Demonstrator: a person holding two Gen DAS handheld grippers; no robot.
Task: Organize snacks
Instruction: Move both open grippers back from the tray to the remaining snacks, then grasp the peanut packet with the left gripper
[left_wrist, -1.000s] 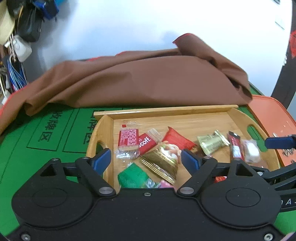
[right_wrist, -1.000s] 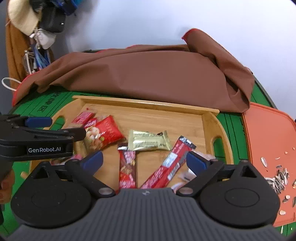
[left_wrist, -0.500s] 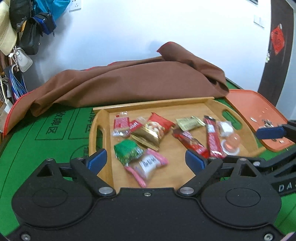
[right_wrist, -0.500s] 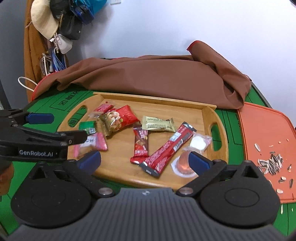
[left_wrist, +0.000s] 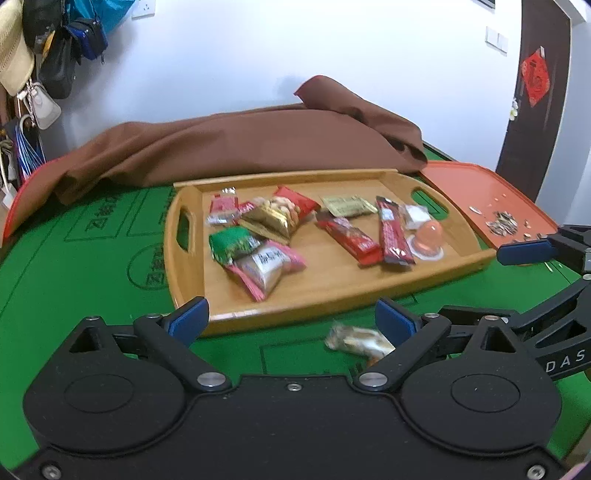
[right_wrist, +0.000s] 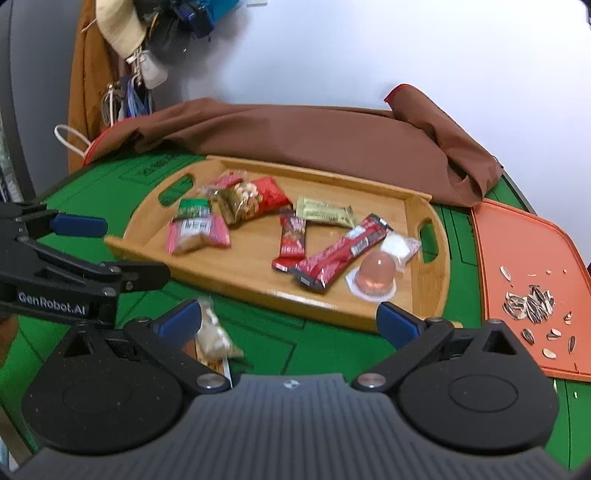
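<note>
Loose snack packet (left_wrist: 356, 341) on green felt between both grippers' wide-open, empty jaws.

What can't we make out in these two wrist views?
- Loose snack packet on the green mat: motion-blurred in both views, partly behind a claw finger; label unreadable.
- Wrapper text on the tray snacks: too small or blurred.
- Whatever lies under the brown cloth: hidden.

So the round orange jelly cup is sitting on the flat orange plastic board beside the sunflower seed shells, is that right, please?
Not quite: the round orange jelly cup sits in the wooden tray, as the right wrist view shows. Only the sunflower seed shells lie on the flat orange plastic board.
</note>
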